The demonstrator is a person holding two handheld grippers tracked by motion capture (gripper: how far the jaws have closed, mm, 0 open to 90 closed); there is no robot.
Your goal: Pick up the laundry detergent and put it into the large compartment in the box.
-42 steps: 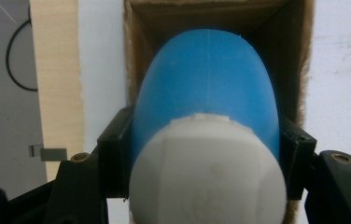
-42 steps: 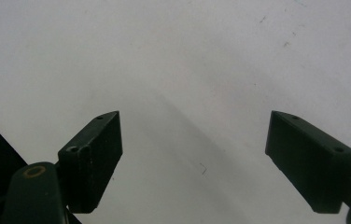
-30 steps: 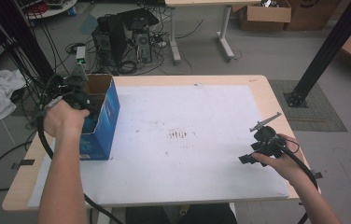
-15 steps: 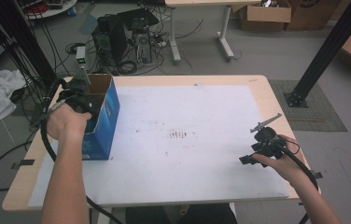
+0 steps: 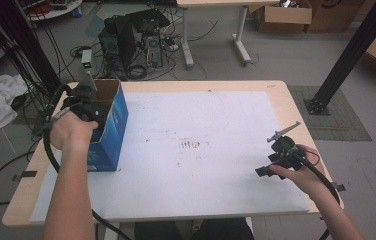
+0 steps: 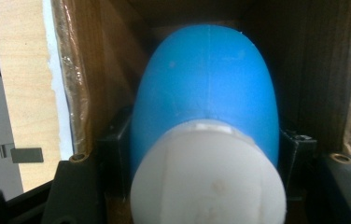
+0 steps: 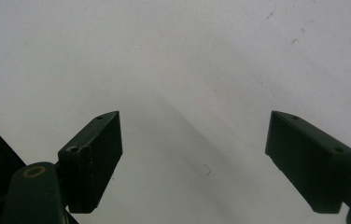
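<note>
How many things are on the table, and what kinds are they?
Blue cardboard box: 1
Blue and white egg-shaped thing, held over the box: 1
White sheet covering the table: 1
Tool: 2, left tool and right tool
Total: 5

Blue-and-white object (image 6: 206, 140): smooth, matt, plastic-like, faint moulded seam. Box (image 5: 111, 125): glossy blue printed outside, brown cardboard inside, shiny tape on the flap edges. Desk (image 5: 281, 97): pale wood-grain edge under a matt white, lightly speckled sheet. Right tool (image 7: 206, 163): matt black plastic
</note>
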